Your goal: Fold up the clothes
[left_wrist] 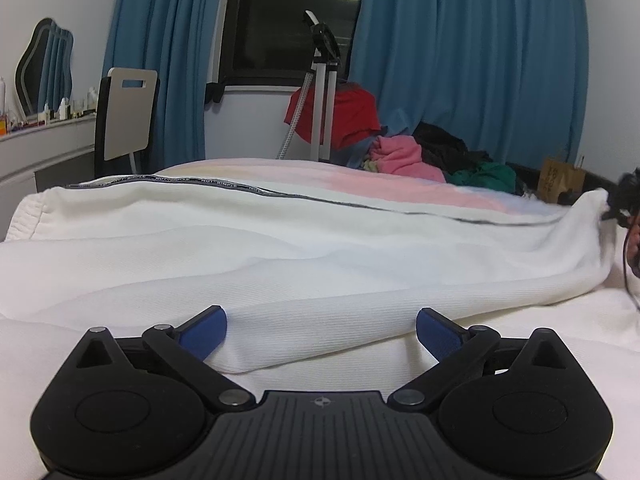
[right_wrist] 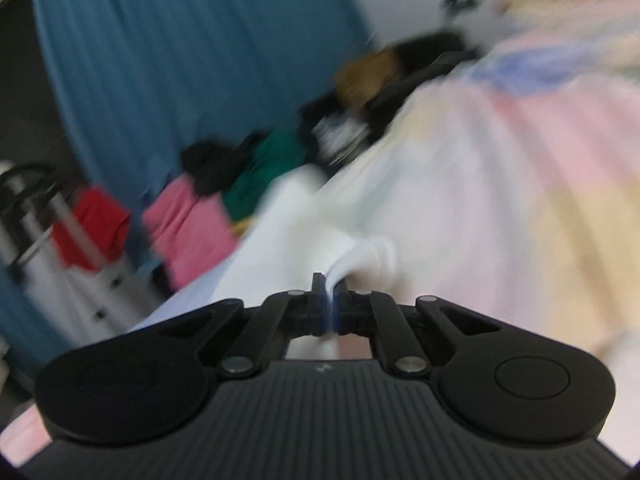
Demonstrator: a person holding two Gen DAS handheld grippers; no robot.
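A white garment [left_wrist: 280, 256] lay spread across a pastel-striped bed cover [left_wrist: 400, 184], its folded edge running just in front of the left gripper [left_wrist: 321, 330], whose blue-padded fingers [left_wrist: 204, 330] stood wide apart and held nothing. A dark printed trim line crossed the garment's upper side from left to right. At the far right of the left wrist view, one corner of the cloth was lifted toward a dark object, too cut off at the frame's edge to identify.

The right gripper [right_wrist: 329, 304] was clamped tight on a bunched fold of the same white garment [right_wrist: 352, 260], the cloth pinched between its blue pads (this view was heavily blurred, so finer detail was lost).

Beyond the bed sat a heap of unfolded clothes [left_wrist: 400, 156] in pink, green, black and red, close against blue curtains [left_wrist: 472, 52] and a dark window [left_wrist: 296, 16]. A white chair [left_wrist: 126, 116] stood by a desk at left.
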